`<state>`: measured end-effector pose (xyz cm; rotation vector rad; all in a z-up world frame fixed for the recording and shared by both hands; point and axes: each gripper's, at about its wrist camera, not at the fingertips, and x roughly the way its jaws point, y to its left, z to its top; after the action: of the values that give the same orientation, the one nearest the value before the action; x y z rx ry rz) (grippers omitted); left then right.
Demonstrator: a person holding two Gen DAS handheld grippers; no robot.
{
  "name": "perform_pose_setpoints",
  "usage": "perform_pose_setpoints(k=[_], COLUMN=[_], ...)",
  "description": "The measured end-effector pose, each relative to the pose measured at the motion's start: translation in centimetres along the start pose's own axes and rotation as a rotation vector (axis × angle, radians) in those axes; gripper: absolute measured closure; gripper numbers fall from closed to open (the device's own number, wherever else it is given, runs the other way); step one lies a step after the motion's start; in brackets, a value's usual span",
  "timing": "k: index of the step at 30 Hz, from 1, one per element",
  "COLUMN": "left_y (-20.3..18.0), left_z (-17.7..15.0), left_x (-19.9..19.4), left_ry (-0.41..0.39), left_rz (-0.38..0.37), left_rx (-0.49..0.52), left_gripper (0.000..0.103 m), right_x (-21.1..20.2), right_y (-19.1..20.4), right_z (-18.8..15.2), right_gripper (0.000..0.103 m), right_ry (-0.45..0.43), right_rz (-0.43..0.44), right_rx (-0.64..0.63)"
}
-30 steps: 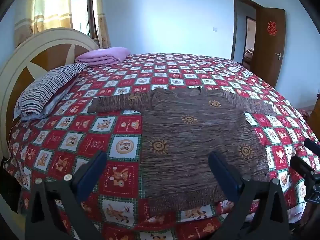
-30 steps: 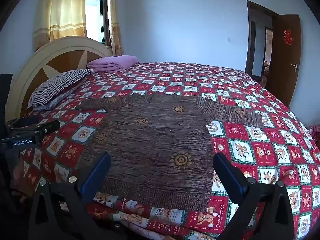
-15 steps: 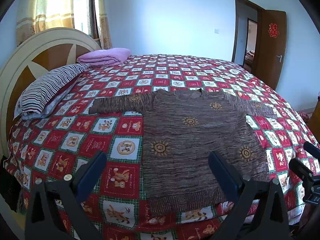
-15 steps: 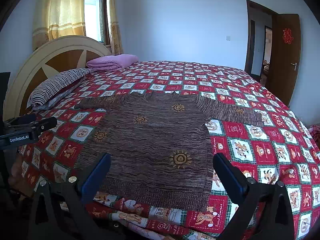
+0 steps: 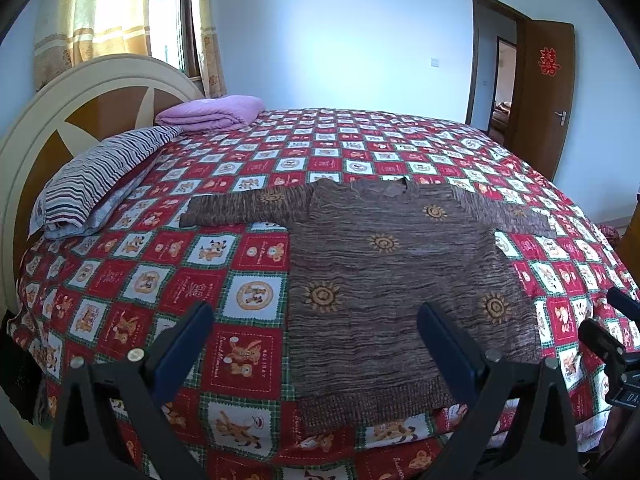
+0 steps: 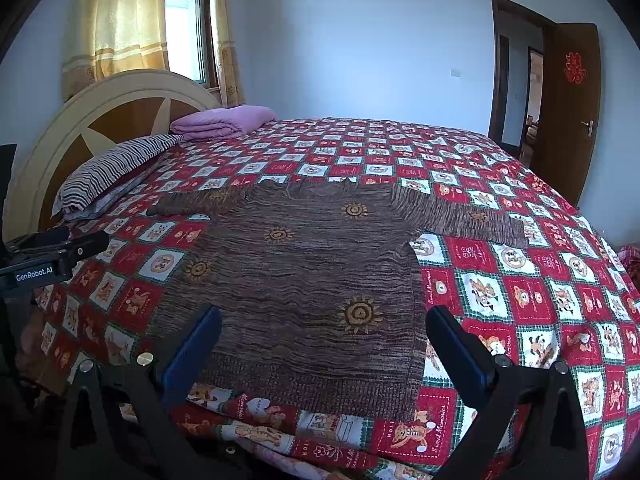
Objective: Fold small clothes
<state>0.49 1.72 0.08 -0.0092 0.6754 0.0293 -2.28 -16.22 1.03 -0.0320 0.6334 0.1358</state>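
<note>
Where my left tongs cross right view, white label reads "GenRobot.AI". Quilt squares carry small words, "HOLIDAY" legible. Brown knit sweater, streaky weave, orange sun motifs, ribbed hem, lies flat on bed near foot edge, both sleeves stretched sideways. My left tongs spread wide, empty, above hem. My right tongs likewise spread, holding nothing. Bedspread red-white patchwork with bears. Striped pillow, folded lilac blanket, rounded headboard, curtained window, open brown door.
</note>
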Motion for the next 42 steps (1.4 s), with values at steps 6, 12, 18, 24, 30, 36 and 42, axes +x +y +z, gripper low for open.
perform_pose_setpoints(k=[6,12,18,24,30,36,42], left_y=[0.04,0.25,0.27,0.29,0.27,0.31,0.4], left_z=[0.05,-0.03,-0.09,-0.15,-0.16,-0.17,-0.26], left_x=[0.08,0.15,0.19,0.22,0.23,0.25,0.34], left_ry=[0.003,0.004,0.006,0.007,0.007,0.008,0.011], left_rz=[0.0,-0.001,-0.001,-0.002,0.0,-0.003,-0.003], left_rx=[0.0,0.001,0.0,0.002,0.002,0.001,0.001], left_gripper=[0.0,0.0,0.0,0.0,0.0,0.0,0.0], right_x=[0.09,0.31,0.46,0.48,0.54,0.58,0.78], right_y=[-0.17,-0.31,-0.49,-0.56,-0.57,-0.6,-0.61], right_z=[-0.04,-0.2,-0.19,-0.26,-0.25,-0.23,-0.36], right_gripper=[0.001,0.001,0.001,0.001,0.001,0.001,0.001], right_ry=[0.003,0.009,0.015,0.017,0.018,0.019,0.024], right_rz=[0.003,0.005,0.007,0.008,0.006,0.007,0.012], right_rx=[0.003,0.007,0.012,0.013,0.012,0.013,0.014])
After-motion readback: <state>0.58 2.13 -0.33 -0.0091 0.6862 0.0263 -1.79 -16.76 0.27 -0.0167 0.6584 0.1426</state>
